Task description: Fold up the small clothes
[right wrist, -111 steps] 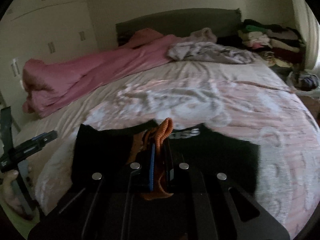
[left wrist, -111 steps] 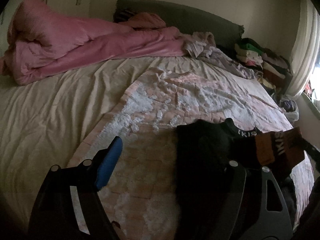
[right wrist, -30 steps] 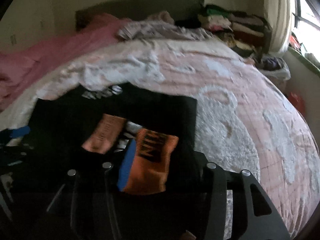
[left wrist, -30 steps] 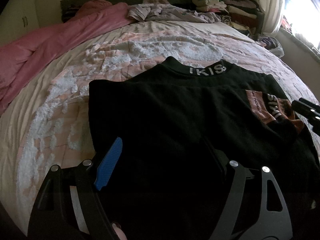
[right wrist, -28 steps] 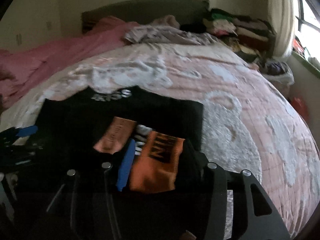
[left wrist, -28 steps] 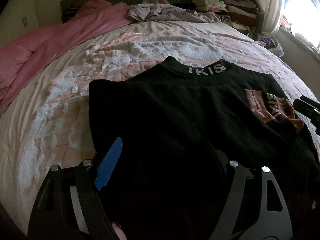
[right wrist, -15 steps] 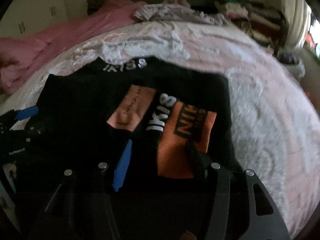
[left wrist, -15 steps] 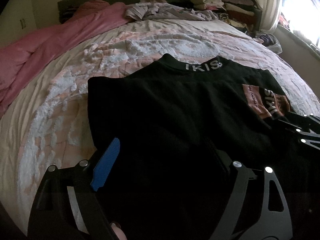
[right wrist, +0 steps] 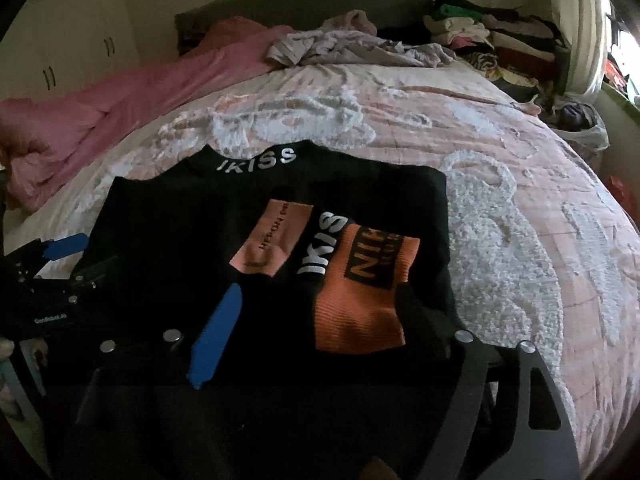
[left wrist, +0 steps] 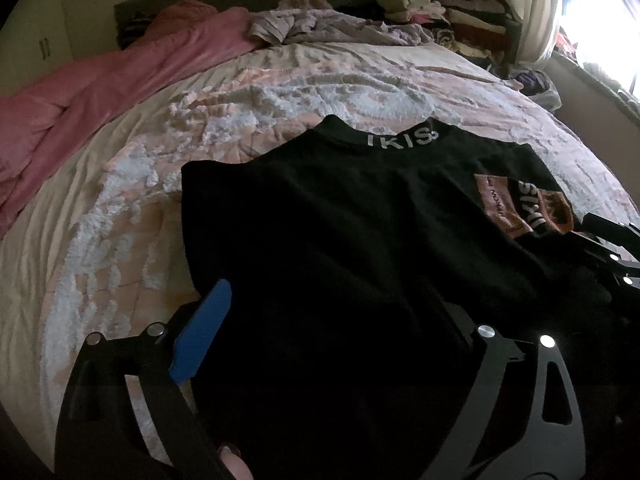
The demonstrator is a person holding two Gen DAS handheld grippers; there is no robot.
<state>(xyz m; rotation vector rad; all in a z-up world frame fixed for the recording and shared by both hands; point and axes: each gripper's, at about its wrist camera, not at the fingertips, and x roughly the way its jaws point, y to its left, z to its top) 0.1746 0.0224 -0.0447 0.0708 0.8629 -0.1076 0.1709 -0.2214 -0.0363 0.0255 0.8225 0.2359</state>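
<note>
A black top [left wrist: 340, 220] with a white "IKISS" collar lies flat on the bed, collar away from me; it also shows in the right wrist view [right wrist: 168, 216]. Its sleeve [right wrist: 360, 280], with pink and orange patches, is folded over the right side of the body. My left gripper [left wrist: 332, 320] is open over the lower left of the top, blue pad at the left edge. My right gripper [right wrist: 320, 316] is open over the lower right, around the sleeve cuff. Each gripper shows at the edge of the other's view.
The top lies on a pink and white textured bedspread [right wrist: 520, 220]. A pink duvet [left wrist: 100, 80] is bunched along the left. A lilac garment [left wrist: 328, 28] lies near the headboard. A stack of folded clothes [right wrist: 492, 28] stands at the back right.
The right gripper let go of the orange-cuffed sleeve, which now lies folded over the top's body. Both grippers have come down lower over the garment's near edge.
</note>
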